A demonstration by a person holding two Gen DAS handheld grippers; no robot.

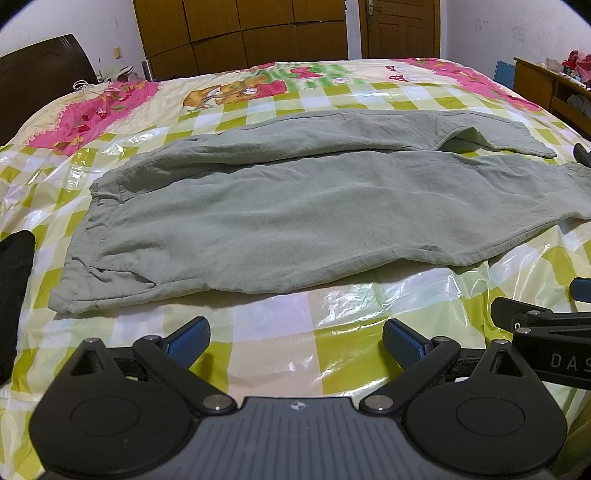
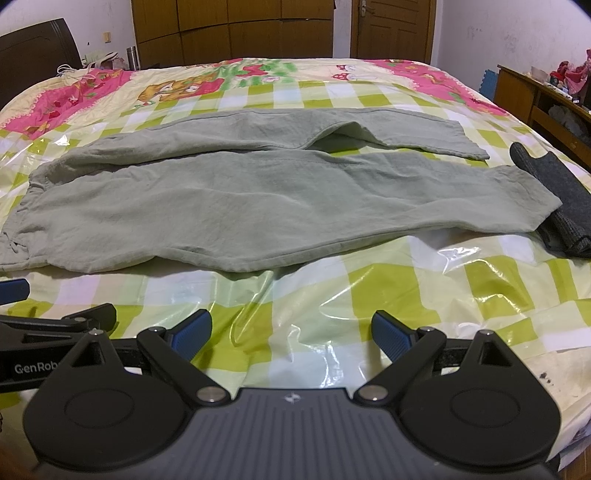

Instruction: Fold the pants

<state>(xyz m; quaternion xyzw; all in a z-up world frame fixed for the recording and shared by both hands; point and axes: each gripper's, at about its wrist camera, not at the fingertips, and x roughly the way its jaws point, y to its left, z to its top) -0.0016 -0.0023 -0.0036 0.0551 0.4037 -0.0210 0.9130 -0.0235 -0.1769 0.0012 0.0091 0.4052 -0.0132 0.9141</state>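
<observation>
While both tools hover low over the near edge of the bed (image 1: 258,354), the pale green pants (image 1: 295,206) lie spread flat across its middle, waistband to the left and leg cuffs to the right. One leg lies nearer, the other just beyond it, the two touching along most of their length and parting slightly toward the cuffs, where the far leg's hem is turned up a little. The left tongs (image 1: 295,341) stand wide open, blue pads spread far apart, with nothing between them but the glossy clear plastic sheet (image 1: 406,295) that covers the green-and-white checked bedspread. The right tongs (image 2: 291,332) are spread just as wide and hold nothing either; they sit just beside the left ones, each showing at the edge of the other's view. Neither pair touches the pants, which lie a little farther on. A dark grey knitted cloth (image 2: 554,199) lies at the right, its edge tucked under the near leg's cuff. At the far left edge of the left view a black garment (image 1: 14,295) rests on the bed, close to the waistband. Beyond the bed stand a dark headboard (image 1: 40,74) at the left, brown wooden wardrobe doors (image 1: 240,33) along the far wall, and a wooden shelf unit (image 2: 535,96) at the right.
</observation>
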